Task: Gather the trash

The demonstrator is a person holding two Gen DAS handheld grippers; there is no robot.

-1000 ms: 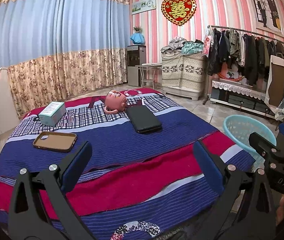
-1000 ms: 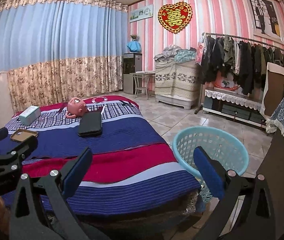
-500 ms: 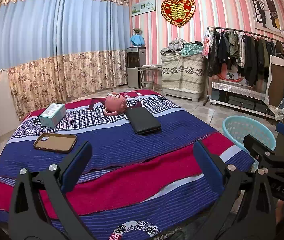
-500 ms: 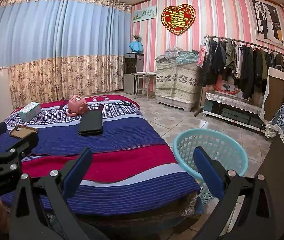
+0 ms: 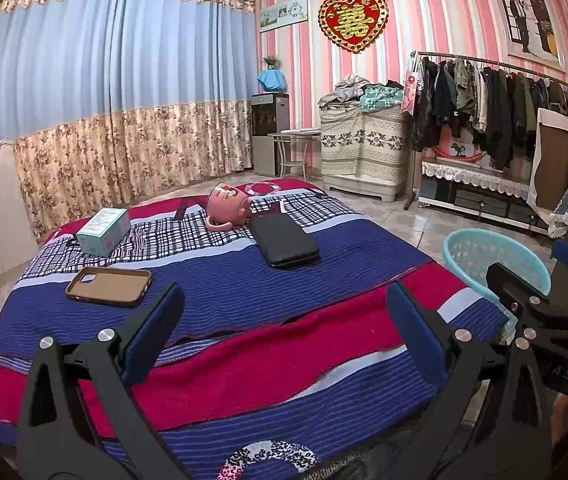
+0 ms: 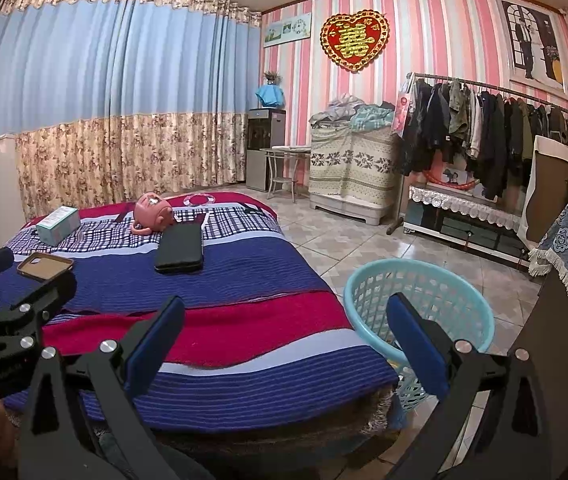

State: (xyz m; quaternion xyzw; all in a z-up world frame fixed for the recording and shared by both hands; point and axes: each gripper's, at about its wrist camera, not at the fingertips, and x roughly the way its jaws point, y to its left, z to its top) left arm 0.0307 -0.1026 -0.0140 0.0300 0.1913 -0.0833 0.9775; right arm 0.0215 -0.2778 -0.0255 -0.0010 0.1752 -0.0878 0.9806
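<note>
Both tools, left (image 5: 284,320) and right (image 6: 284,324), gape empty over the bed (image 5: 243,292); basket (image 6: 420,304) stands alongside, ready for trash.

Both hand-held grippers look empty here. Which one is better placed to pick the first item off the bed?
Probably the left hand-held gripper: it is open and faces the phone case and small box. The right hand-held gripper, also open, sits nearer the basket, farther from those items.

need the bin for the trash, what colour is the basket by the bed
Light blue basket, with latticed sides; clearest in the right wrist view.
</note>
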